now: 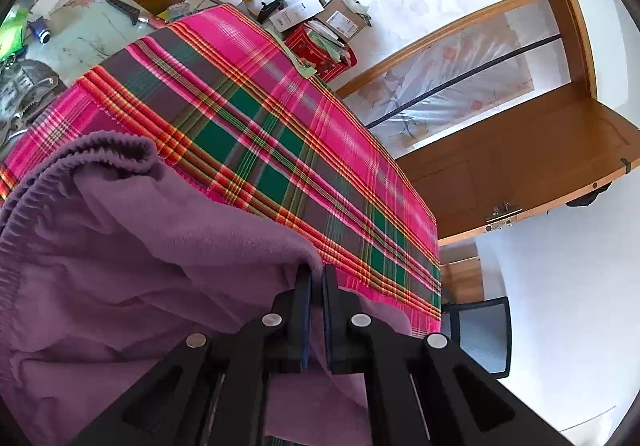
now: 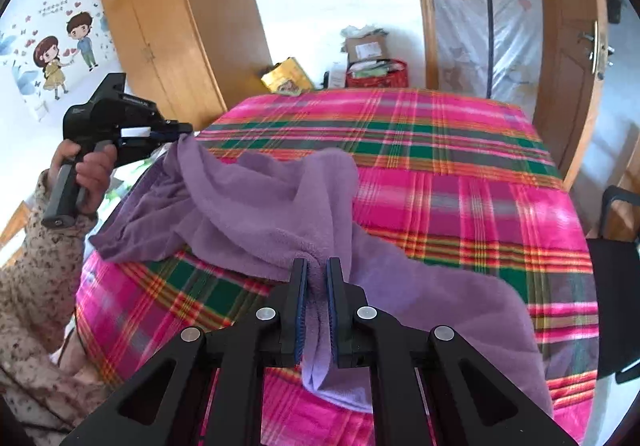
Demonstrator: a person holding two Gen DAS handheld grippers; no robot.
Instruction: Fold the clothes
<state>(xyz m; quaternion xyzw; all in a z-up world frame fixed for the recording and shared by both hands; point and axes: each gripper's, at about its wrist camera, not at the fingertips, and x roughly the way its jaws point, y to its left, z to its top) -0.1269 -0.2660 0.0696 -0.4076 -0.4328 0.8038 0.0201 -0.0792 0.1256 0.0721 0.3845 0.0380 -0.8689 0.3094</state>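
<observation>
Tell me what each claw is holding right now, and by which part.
Both hold the purple fleece garment. The left claw pinches a plain edge near the elastic band; the right claw grips a bunched fold at its middle.

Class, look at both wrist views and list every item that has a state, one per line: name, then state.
Left gripper: shut on the purple garment.
Right gripper: shut on the purple garment.
Purple garment: lifted at two pinched points, bunched, partly resting on the plaid cloth, not folded.
Plaid cloth: spread flat.
Wooden door: open.
Cupboard doors: closed.
</observation>
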